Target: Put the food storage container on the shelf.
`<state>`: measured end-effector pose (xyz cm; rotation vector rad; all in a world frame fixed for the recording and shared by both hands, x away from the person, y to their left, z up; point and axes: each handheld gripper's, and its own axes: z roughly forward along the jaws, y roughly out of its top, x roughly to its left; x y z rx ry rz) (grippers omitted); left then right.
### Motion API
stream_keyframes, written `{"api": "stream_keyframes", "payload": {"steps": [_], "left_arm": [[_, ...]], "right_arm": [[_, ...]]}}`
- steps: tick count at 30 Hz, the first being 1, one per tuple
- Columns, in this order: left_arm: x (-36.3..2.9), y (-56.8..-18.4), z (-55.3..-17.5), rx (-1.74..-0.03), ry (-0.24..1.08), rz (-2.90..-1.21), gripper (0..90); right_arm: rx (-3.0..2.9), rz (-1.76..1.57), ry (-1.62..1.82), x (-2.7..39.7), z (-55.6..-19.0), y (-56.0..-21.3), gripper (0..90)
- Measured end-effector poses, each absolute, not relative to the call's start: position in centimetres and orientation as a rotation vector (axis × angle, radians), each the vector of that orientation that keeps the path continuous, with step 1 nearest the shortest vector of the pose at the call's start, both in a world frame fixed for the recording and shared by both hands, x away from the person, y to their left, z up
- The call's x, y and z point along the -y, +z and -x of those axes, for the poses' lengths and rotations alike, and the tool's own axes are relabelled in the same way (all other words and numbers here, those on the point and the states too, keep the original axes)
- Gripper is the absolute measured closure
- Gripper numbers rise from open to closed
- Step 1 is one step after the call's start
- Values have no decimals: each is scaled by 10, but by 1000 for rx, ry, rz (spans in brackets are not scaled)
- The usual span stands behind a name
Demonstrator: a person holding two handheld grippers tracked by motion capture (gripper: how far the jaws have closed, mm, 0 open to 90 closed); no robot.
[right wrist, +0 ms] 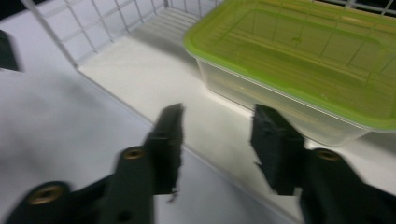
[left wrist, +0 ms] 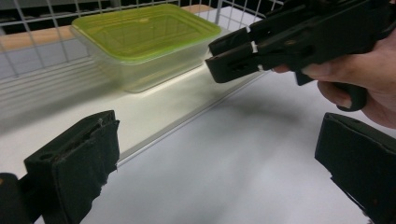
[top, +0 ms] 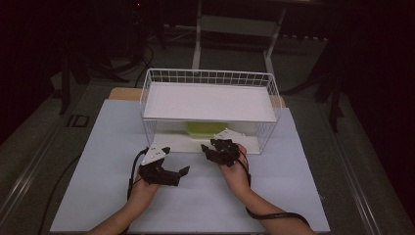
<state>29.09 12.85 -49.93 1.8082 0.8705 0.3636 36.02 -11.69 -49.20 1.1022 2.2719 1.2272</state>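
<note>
Where grippers hover: green-lidded box (right wrist: 299,60).

The high view is dim, its surroundings nearly black, while the white sheet (top: 293,196) on the bench and the wire rack's shelf (top: 210,100) catch soft light from above. In the right gripper view, motion blur smears the jaws and the green-lidded container (right wrist: 299,56). The left gripper view is sharper; a soft shadow lies beneath the right gripper (left wrist: 231,58).
</note>
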Motion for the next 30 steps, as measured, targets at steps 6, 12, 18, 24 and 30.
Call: {"api": "stream_keyframes", "payload": {"steps": [6,12,18,24,30], "left_arm": [[-128,-492,-294,-793,324,-1798,4],[-124,-480,-292,-699,289,-1789,4],[-124,-475,-291,-700,270,-1780,4],[-126,-472,-285,-688,251,-1779,4],[-132,-470,-275,-680,224,-1779,4]], "right_arm": [[-2256,-1064,1300,130,-345,-480,284],[-2291,-1023,1405,141,-334,-473,178],[-2307,-1011,1418,146,-329,-468,175],[-2316,-991,1422,151,-321,-462,175],[-2322,-963,1423,158,-310,-458,175]]}}
